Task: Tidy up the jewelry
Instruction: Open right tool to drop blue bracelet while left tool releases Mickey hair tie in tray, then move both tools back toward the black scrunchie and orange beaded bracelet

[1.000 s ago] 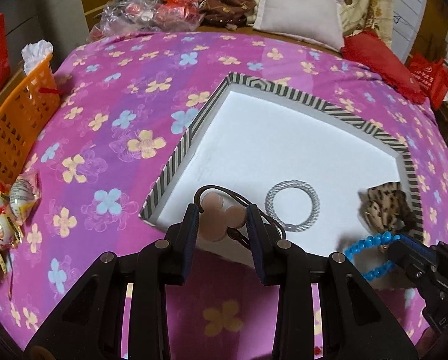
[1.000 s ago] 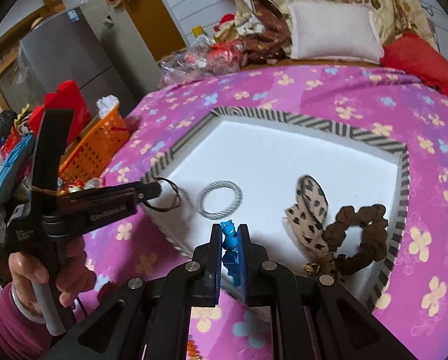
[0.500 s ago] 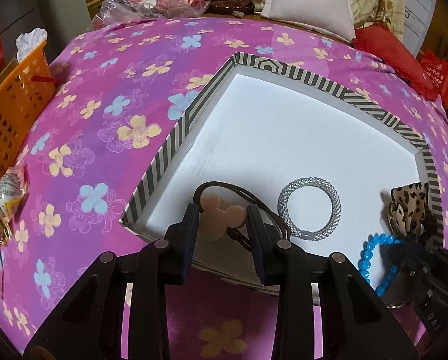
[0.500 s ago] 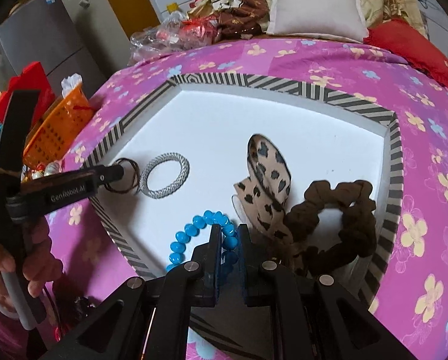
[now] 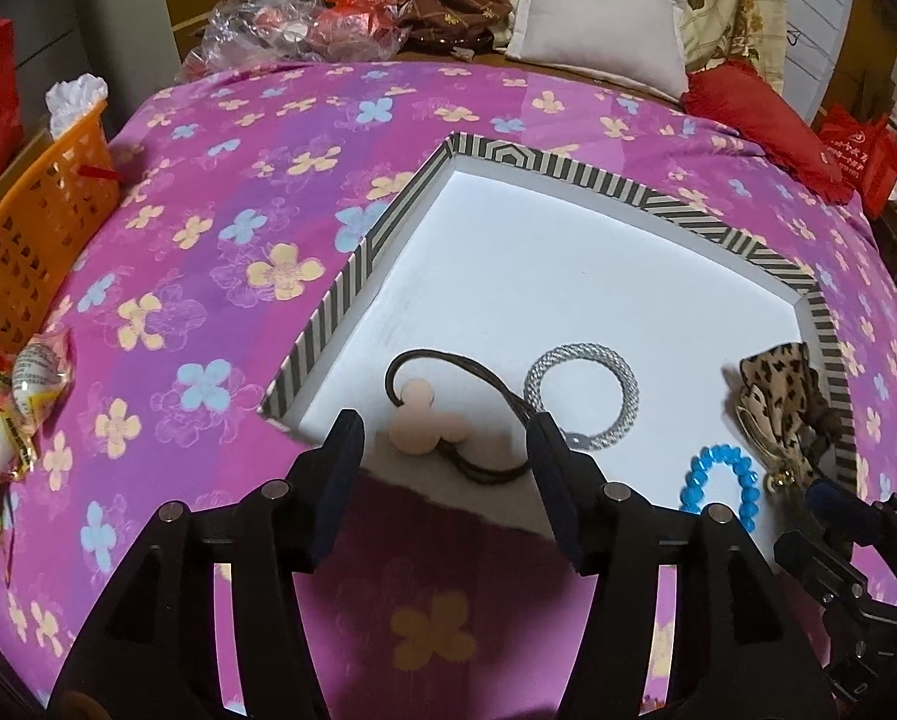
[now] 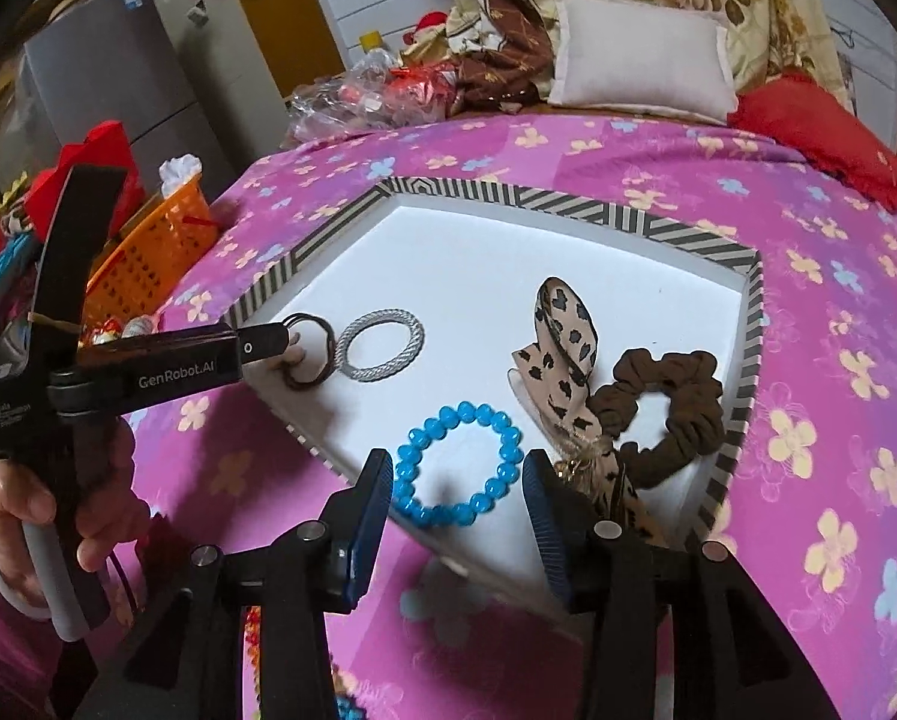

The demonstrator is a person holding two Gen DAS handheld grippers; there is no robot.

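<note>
My left gripper [image 5: 442, 450] has just opened wide, leaving the mouse-charm hair tie [image 5: 427, 420] loose in the striped tray [image 5: 352, 288]. My right gripper [image 6: 457, 480] has just parted; the blue bead bracelet [image 6: 457, 462] lies free between its jaws.

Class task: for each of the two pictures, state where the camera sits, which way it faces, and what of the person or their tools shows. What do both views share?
Left wrist: on the left hand-held gripper, looking down over its open fingers at the mouse-charm hair tie.
Right wrist: on the right hand-held gripper, open around the blue bead bracelet; the person's hand shows at left.
Shared: striped tray, silver ring, bracelet.
</note>
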